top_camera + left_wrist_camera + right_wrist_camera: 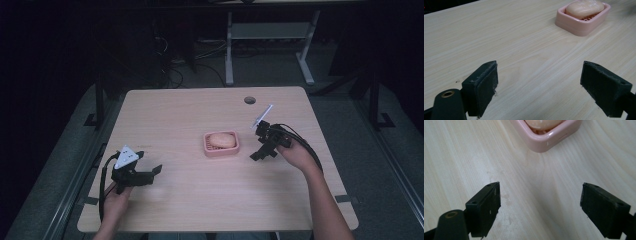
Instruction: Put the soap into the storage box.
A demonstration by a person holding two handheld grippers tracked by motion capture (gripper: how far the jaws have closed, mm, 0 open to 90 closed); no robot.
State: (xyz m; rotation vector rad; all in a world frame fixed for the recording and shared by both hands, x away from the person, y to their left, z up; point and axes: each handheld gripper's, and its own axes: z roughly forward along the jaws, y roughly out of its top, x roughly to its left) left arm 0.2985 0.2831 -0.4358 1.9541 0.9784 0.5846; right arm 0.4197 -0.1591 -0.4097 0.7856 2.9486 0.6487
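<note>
A pink soap dish (pixel 220 144) with a soap bar (pixel 221 140) sits mid-table. The right gripper (pixel 258 153), at its 3 o'clock, is spread wide and empty. The left gripper (pixel 150 172), at 8 o'clock, is too. To grab well, the right one should likely go slow and straddle the dish rim.

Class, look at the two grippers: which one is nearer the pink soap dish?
The right gripper: it sits just beside the soap dish, while the left gripper is well off toward the table's left edge.
</note>
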